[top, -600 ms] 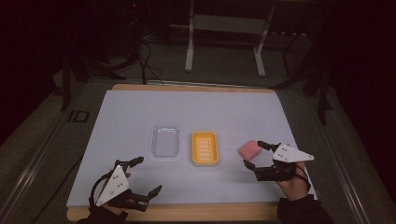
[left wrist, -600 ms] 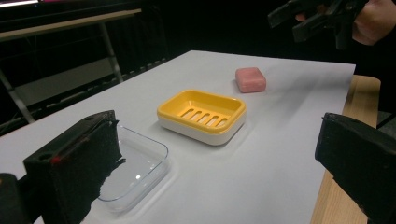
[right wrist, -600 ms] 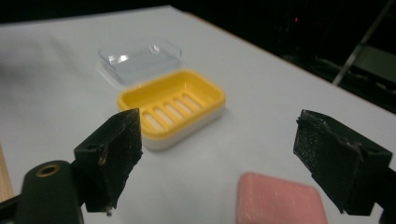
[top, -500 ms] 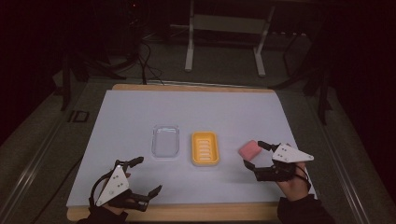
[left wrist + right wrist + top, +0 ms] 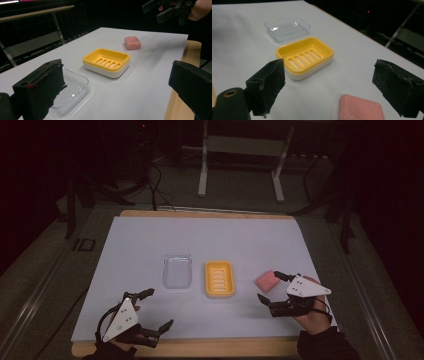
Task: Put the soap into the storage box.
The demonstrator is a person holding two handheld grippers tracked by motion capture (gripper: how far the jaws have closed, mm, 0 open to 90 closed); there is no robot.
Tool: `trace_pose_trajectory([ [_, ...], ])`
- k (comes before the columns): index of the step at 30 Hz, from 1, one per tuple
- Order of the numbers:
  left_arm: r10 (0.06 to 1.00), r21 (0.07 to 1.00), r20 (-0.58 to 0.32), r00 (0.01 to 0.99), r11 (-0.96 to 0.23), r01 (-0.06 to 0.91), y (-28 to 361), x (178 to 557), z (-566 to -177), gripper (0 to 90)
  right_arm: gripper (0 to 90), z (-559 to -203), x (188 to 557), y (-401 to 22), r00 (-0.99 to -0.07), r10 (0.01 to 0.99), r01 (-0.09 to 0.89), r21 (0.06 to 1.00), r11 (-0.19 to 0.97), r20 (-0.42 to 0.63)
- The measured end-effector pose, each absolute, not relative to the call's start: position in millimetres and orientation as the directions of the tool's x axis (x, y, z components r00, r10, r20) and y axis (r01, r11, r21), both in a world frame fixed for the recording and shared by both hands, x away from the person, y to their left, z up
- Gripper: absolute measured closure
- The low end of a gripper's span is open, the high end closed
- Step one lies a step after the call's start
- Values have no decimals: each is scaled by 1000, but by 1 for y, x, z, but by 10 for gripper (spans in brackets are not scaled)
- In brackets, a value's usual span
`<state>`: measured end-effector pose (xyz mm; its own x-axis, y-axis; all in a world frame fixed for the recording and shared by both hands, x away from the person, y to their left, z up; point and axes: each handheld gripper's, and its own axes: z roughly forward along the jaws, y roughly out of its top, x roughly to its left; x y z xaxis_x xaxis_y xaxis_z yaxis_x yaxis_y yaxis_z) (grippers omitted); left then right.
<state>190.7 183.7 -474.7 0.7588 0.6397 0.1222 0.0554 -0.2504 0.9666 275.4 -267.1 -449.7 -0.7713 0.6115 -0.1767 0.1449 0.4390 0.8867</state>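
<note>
Table [image 5: 150, 240] covered by a white sheet, wooden edge showing along the near side. Near centre, a yellow soap dish [image 5: 219, 279] with a slotted floor, upright, empty; just beside it on the left, not touching, a clear plastic lid or tray [image 5: 177, 270], lying flat, also empty. To the right of the dish, well apart from it, a pink soap bar [image 5: 267, 281] flat on the sheet. Left gripper [image 5: 159, 311] held low at the near left corner, jaws spread wide, nothing between them; in the left gripper view [image 5: 117, 87] both black pads frame the tray, dish and bar in a row. Right gripper [image 5: 268, 286] held by a hand [image 5: 314, 312] in a dark sleeve at the near right, jaws spread wide, pointed toward the bar. In the right gripper view [image 5: 332, 87] bar [image 5: 360, 110] low in frame between the two pads, closer to the right-hand pad; contact with either pad not evident, though bottom edge of frame cuts the bar off, so uncertain. Dish [image 5: 305, 57] and clear tray [image 5: 287, 28] farther along the same line. Background dark; metal stand legs [image 5: 240, 165] on the floor beyond the table.
</note>
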Motion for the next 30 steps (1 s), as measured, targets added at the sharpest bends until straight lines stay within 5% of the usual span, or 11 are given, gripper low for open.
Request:
trace_pose_trajectory([
  [11,635,963,128,762,-263,57,182,191,-476,6,137,-442,287,-263,-818,534,177,788,590,-215],
  [17,631,962,129,765,-267,58,181,191,-476,6,141,-443,290,-263,-760,649,433,711,554,-43],
  [30,633,960,129,764,-272,64,181,191,-476,6,173,-455,301,-258,-639,765,696,486,529,82],
])
